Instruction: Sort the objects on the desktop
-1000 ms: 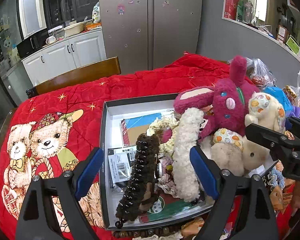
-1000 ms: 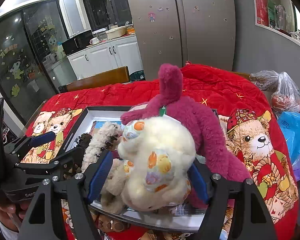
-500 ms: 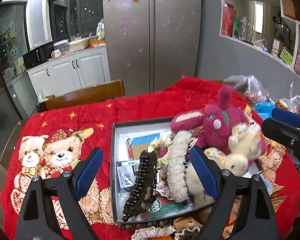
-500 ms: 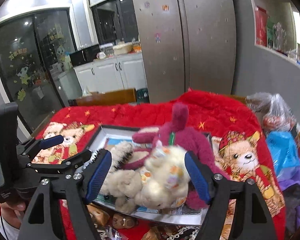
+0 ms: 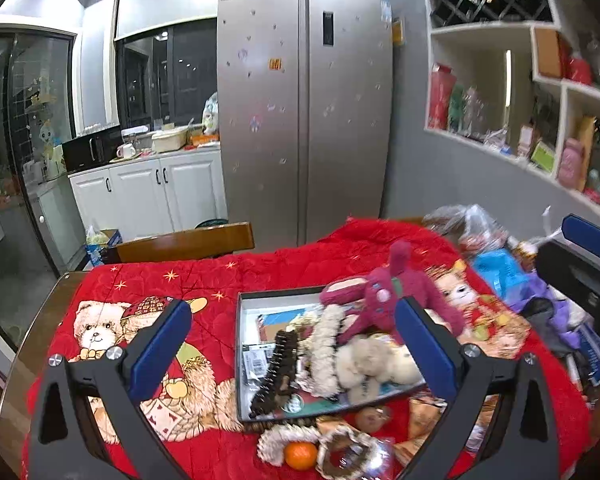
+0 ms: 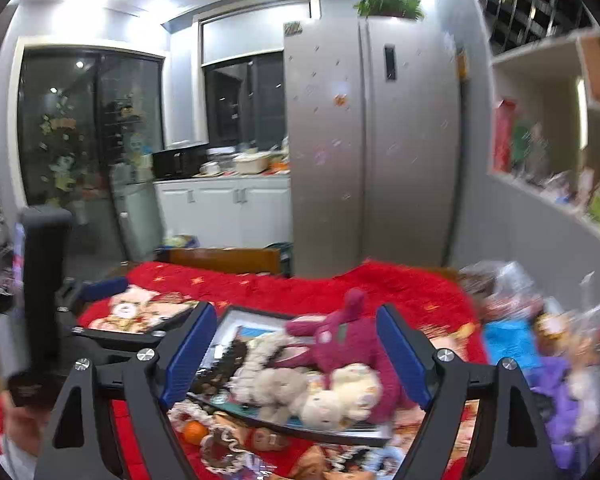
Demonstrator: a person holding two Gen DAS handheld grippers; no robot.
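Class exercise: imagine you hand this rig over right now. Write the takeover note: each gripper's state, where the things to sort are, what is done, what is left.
Left gripper: jaws opening, nothing between them.
Right gripper: jaws opening, nothing held; it hangs above the tray.
Tray on the red quilt holds the magenta plush, the cream plush, a white fluffy clip, a dark hair clip and cards.
Done: both plush toys lie in the tray.
Left: an orange and blurred trinkets in front of the tray; bags at the quilt's right edge look unsorted.
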